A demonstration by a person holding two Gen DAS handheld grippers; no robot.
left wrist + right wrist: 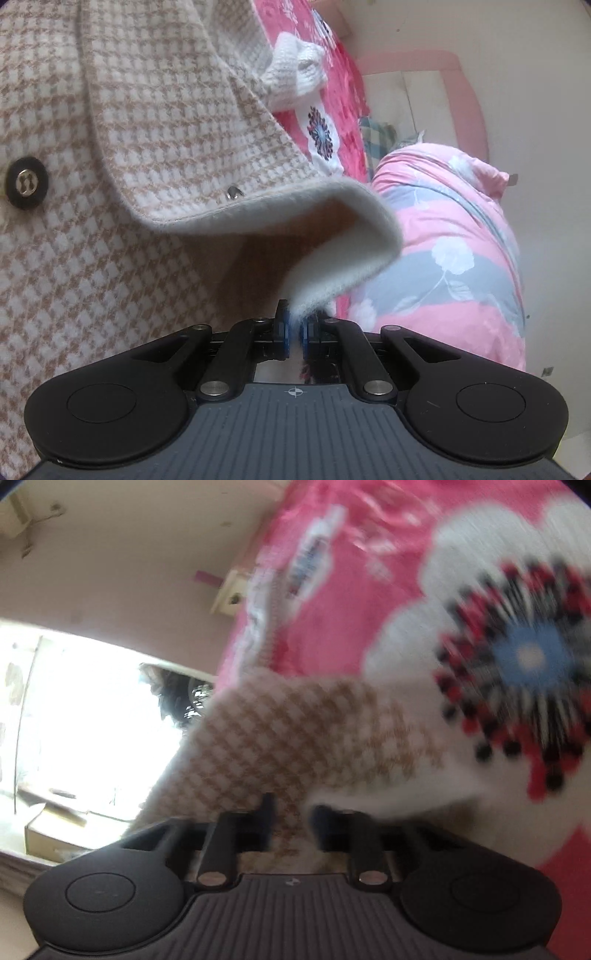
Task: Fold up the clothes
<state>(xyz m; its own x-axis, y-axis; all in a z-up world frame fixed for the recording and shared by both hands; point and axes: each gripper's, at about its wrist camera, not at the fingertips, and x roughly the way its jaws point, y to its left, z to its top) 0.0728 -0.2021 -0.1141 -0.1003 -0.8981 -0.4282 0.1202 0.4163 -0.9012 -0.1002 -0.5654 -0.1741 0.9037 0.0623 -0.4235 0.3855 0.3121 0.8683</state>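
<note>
As pinched: beige-and-white houndstooth knitted jacket (155, 122)
Axis: cannot tell; crumpled
Left gripper (294, 325): clamped on cream hem
Right gripper (290, 821): fabric between jaws; grip unclear
Beneath: pink floral bedsheet (369, 590)

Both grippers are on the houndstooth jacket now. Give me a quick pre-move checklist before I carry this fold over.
1. Left gripper shut on the jacket's cream edge: ok.
2. Right gripper has houndstooth fabric between its fingers; firm pinch: cannot tell, the view is blurred.
3. Black button clear of the left grip: ok.
4. Pink floral bedspread caught in the right grip: cannot tell.
5. Pink quilt off the jacket: ok.
</note>
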